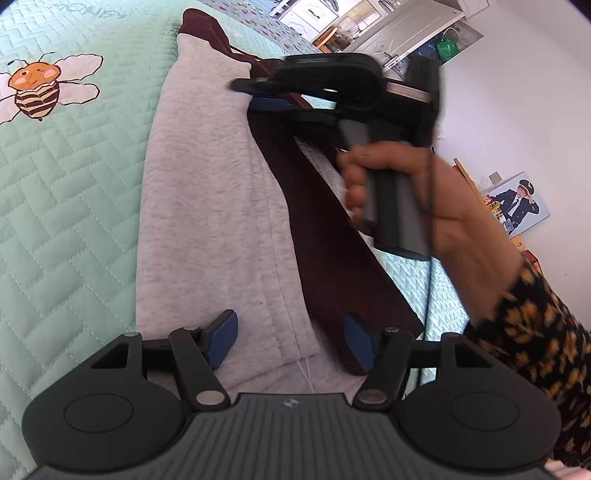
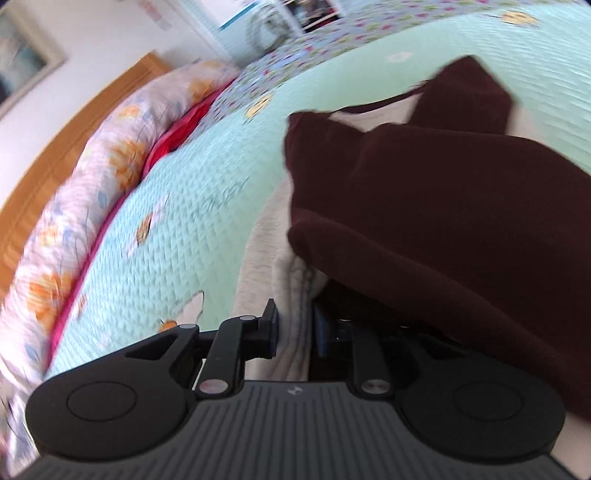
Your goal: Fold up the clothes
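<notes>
On the bed we see a mint green quilted cover point(image 1: 74, 192) with stitched bees point(image 1: 35, 90), and a flowered pillow point(image 2: 74, 184) lies along a wooden headboard point(image 2: 48, 155). Behind it stands a white wall with a framed picture point(image 2: 22, 62); on the other side of the room we notice white cupboards point(image 1: 399, 22) and a small portrait point(image 1: 517, 201).

We see the garment point(image 1: 221, 206), grey and dark maroon, lying long and narrow on the cover. Its long axis runs from our left gripper point(image 1: 291, 343) away toward the far edge of the bed, near the flowered border.

We keep the left gripper spread wide over the near end of the garment, gripping nothing. Our right hand point(image 1: 450, 214) holds the right gripper point(image 2: 295, 328), which is clamped on a grey fold of the garment, with maroon cloth draped over its right side.
</notes>
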Demonstrator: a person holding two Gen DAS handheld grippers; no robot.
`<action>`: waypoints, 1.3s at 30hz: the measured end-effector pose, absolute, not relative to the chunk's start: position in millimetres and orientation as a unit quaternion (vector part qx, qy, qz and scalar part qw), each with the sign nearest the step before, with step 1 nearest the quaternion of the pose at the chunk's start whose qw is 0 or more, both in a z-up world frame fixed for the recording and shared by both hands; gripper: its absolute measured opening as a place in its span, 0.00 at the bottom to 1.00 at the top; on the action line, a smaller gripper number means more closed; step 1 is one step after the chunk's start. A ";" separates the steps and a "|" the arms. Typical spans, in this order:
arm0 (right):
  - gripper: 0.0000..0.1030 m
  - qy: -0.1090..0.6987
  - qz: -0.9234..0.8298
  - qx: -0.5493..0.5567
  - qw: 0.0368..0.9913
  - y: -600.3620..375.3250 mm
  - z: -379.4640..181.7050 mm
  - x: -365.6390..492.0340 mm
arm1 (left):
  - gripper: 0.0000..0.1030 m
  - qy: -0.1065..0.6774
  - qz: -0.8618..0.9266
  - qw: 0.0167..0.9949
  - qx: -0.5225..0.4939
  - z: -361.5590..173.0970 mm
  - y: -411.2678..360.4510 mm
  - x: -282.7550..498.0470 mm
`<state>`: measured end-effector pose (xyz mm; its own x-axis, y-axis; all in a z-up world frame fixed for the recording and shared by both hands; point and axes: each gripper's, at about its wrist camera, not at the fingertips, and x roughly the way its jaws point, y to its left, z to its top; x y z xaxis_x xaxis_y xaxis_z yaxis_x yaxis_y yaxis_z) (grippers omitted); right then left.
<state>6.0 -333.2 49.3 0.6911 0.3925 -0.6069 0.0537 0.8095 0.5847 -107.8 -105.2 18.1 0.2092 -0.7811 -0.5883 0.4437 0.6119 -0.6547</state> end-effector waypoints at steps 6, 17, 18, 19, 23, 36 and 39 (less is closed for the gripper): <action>0.25 0.317 0.138 0.292 0.892 -324.7 81.0 -1.0 | 0.66 0.479 -0.406 0.759 -0.172 13.6 -98.8 -107.7; 0.02 0.398 0.131 0.292 0.860 -322.8 17.5 77.6 | 0.67 0.477 -0.409 0.759 -0.168 9.5 -95.2 -107.9; 0.02 0.394 0.128 0.285 0.865 -321.0 26.4 74.0 | 0.67 0.476 -0.410 0.760 -0.169 7.2 -92.9 -109.3; 0.10 0.382 0.126 0.284 0.871 -319.6 37.1 69.4 | 0.67 0.475 -0.410 0.760 -0.169 4.7 -90.6 -110.9; 0.19 0.304 0.131 0.290 0.898 -321.3 69.3 76.9 | 0.67 0.473 -0.413 0.760 -0.169 1.6 -91.0 -110.1; 0.22 0.322 0.110 0.292 0.894 -343.7 30.3 154.6 | 0.67 0.476 -0.425 0.747 -0.185 -4.7 -93.5 -95.9; 0.52 0.277 0.111 0.224 0.928 -339.9 50.5 157.6 | 0.67 0.476 -0.428 0.744 -0.191 -5.6 -90.5 -97.4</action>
